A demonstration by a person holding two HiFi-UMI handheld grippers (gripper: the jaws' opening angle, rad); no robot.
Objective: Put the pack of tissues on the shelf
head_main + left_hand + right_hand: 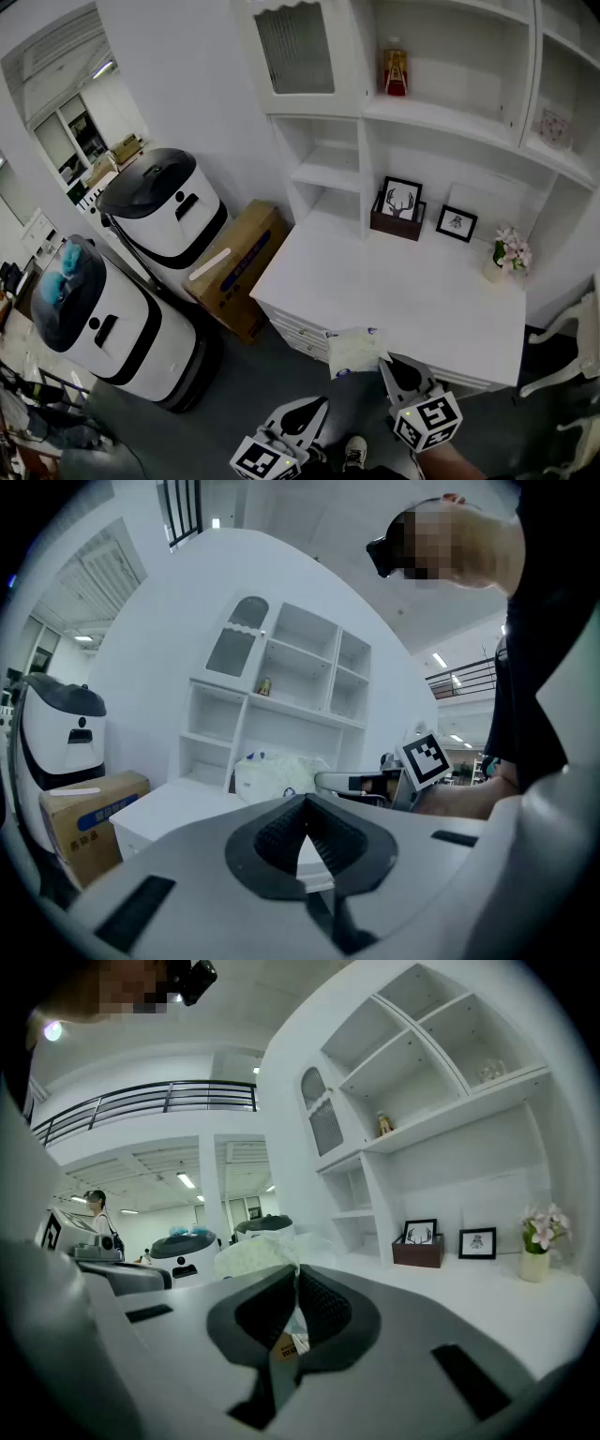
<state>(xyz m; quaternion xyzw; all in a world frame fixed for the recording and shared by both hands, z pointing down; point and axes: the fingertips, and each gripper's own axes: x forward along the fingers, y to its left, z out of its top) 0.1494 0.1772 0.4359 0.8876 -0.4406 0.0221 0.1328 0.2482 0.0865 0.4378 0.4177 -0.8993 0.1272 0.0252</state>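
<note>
Well, there's one pack of tissues (354, 352) in play, and the right gripper (384, 361) has it: jaws clamped on the edge of the wrapper, the pale pack bulging out past the tips. In the head view it hangs up in the air at the front edge of the white desk top (422, 300), not on any shelf. The left gripper (314, 408) sits low and beside it, jaws pressed together with nothing between them. Each gripper carries one marker cube, so two in all: the right one (427, 422) and the left one (262, 461). On the desk top there are two picture frames, one with an antlered deer (401, 199) standing in a dark brown box, and a smaller one (457, 223) just beside it. There's also one small vase of pink flowers (511, 251) towards the right. Up on a higher shelf stands a single red and gold box (395, 73). To the left on the floor are two white robots with dark tops, one nearer (103, 328) and one further back (164, 206). One cardboard box (239, 267) sits between them and the desk. Its side carries blue print, too small to read. The pack shows a blue mark, and an orange label sits at the right jaws, both unreadable.
</note>
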